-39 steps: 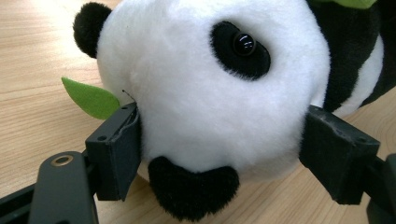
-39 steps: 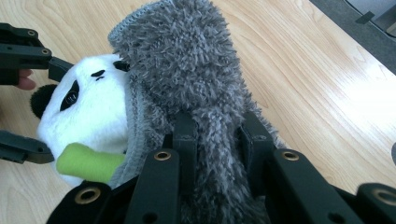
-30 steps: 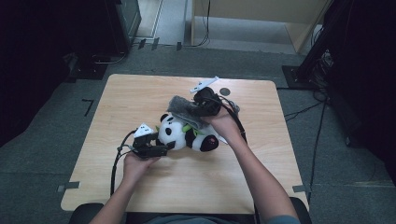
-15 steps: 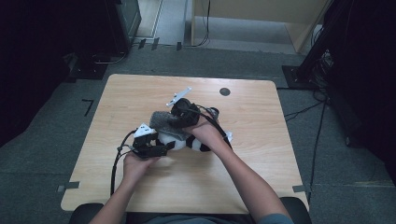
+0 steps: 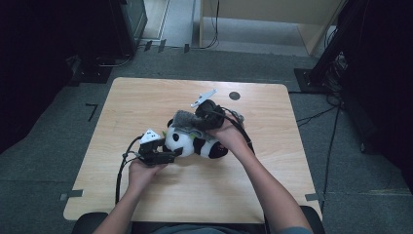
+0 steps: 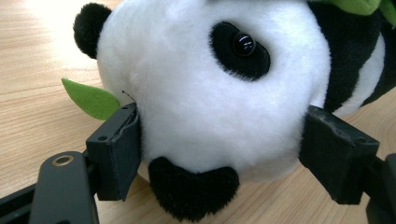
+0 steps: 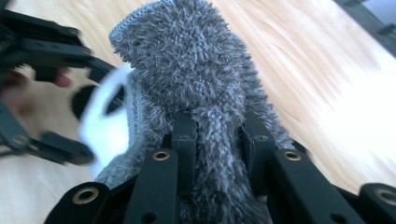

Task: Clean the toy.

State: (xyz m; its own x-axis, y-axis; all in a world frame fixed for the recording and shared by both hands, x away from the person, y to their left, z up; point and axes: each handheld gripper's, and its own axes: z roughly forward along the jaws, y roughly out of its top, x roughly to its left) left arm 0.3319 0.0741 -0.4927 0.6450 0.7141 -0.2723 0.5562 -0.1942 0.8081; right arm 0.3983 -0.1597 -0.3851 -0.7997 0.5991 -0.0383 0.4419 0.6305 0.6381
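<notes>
Since half a second ago, my right gripper (image 5: 187,126) has carried the grey fuzzy cloth (image 5: 184,120) rightward, pinching it above the toy. On the wooden table (image 5: 146,102) lies the plush panda (image 5: 192,143), its head clamped by my left gripper (image 5: 171,154).

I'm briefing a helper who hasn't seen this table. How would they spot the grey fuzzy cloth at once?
Near the middle of the wooden table lies a plush panda, its head clamped by the left gripper. The grey fuzzy cloth hangs over the panda, pinched in the right gripper: the one grey, shaggy thing there.
</notes>
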